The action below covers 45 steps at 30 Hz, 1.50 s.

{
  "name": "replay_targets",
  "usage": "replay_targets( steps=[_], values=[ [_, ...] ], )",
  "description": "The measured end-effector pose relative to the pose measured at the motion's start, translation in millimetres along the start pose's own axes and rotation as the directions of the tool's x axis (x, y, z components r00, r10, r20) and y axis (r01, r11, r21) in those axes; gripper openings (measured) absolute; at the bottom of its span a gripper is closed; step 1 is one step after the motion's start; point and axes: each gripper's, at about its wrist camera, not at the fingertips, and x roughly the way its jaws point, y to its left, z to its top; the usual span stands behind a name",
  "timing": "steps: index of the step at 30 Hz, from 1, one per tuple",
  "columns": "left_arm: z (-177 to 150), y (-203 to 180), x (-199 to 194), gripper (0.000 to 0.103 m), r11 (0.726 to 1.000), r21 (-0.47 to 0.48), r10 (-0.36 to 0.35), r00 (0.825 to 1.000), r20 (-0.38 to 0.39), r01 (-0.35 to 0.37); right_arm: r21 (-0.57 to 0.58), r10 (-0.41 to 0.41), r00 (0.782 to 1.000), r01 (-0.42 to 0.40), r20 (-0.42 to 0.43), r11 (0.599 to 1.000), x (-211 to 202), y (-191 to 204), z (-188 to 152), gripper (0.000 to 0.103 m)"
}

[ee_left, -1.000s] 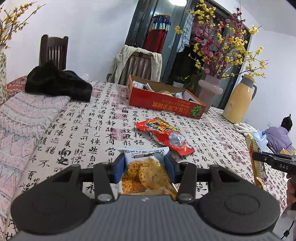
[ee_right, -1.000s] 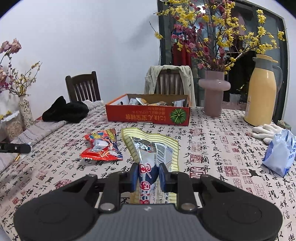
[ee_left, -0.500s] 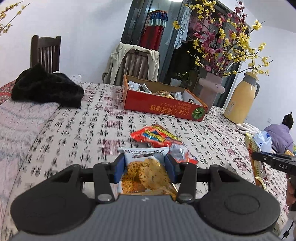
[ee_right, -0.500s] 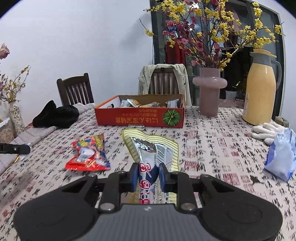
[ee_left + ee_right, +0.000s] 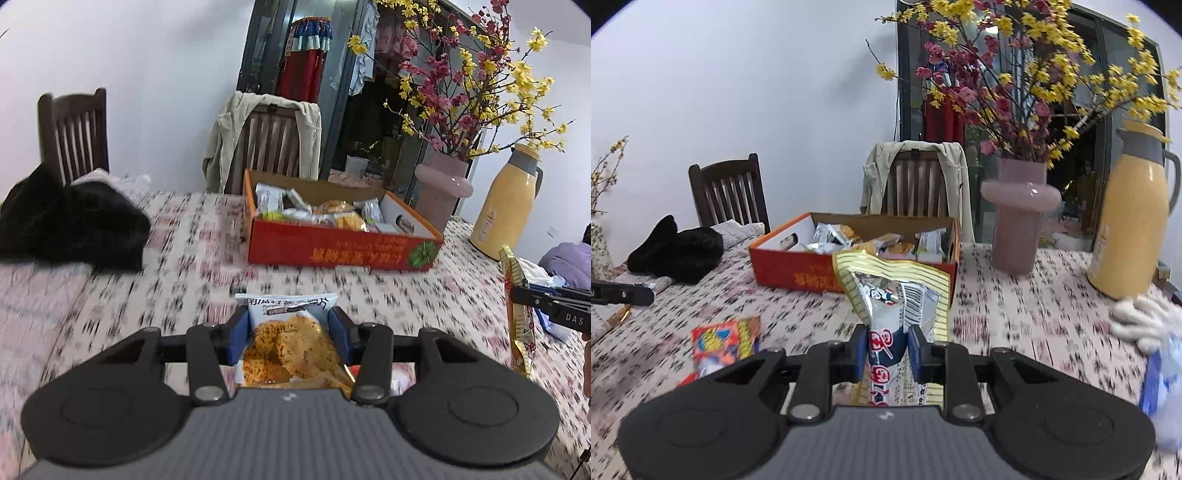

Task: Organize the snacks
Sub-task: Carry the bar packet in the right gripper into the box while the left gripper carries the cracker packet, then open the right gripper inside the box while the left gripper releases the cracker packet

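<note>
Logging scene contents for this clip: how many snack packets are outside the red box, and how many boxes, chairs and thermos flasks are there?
Snack packets outside the box: 3 (cracker packet, gold-striped packet, red packet)
Red box: 1
Chairs: 2 (bare chair, chair with jacket)
Yellow thermos: 1
Total: 7

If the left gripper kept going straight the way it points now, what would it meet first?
Most likely the red snack box, at its front wall. The left gripper, shut on a cracker packet, points at it across bare tablecloth; depth is hard to judge.
</note>
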Motion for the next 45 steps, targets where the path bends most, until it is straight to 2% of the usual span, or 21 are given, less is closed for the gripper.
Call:
replay_targets(
  steps=[9,13,17,20,24,29,31,32,33,36,45],
  values=[
    [70,-18,74,0.047,0.998,0.07,0.0,0.996,0.093,-0.007,-0.065,-0.004,0.995,0.011,0.097,0.998,61,-11,68,0.022],
    [105,-22,120,0.047,0.997,0.082,0.001,0.994,0.105,-0.01,-0.074,-0.006,0.992,0.016,0.125,0.997,99,-18,104,0.022],
    [133,-20,170,0.047,0.997,0.076,0.024,0.996,0.086,-0.03,-0.051,-0.008,0.992,0.015,0.129,0.999,144,-27,135,0.022],
    [147,-14,210,0.047,0.995,0.078,0.059,0.997,0.051,-0.063,-0.023,-0.003,0.995,0.005,0.096,1.0,182,-34,151,0.022],
    [154,-2,257,0.047,0.993,0.041,0.108,0.994,-0.025,-0.106,-0.036,-0.05,0.999,0.049,-0.009,0.998,238,-34,155,0.022],
    [152,2,300,0.051,0.987,0.028,0.159,0.981,-0.109,-0.157,-0.064,-0.148,0.977,0.139,-0.153,0.988,298,-38,140,0.022],
    [149,3,303,0.067,0.987,0.017,0.158,0.981,-0.113,-0.157,-0.075,-0.164,0.965,0.152,-0.202,0.986,308,-38,127,0.022],
    [148,4,300,0.071,0.99,0.018,0.142,0.984,-0.111,-0.141,-0.08,-0.167,0.963,0.153,-0.212,0.985,310,-37,122,0.026],
    [147,3,297,0.073,0.992,0.02,0.129,0.986,-0.102,-0.127,-0.08,-0.165,0.964,0.151,-0.21,0.985,311,-37,119,0.035],
    [148,0,288,0.073,0.992,0.042,0.123,0.988,-0.097,-0.119,-0.082,-0.167,0.965,0.153,-0.201,0.985,306,-35,115,0.044],
    [160,-14,235,0.081,0.992,0.085,0.103,0.993,-0.065,-0.097,-0.092,-0.147,0.978,0.134,-0.146,0.987,258,-32,140,0.049]
  ],
)
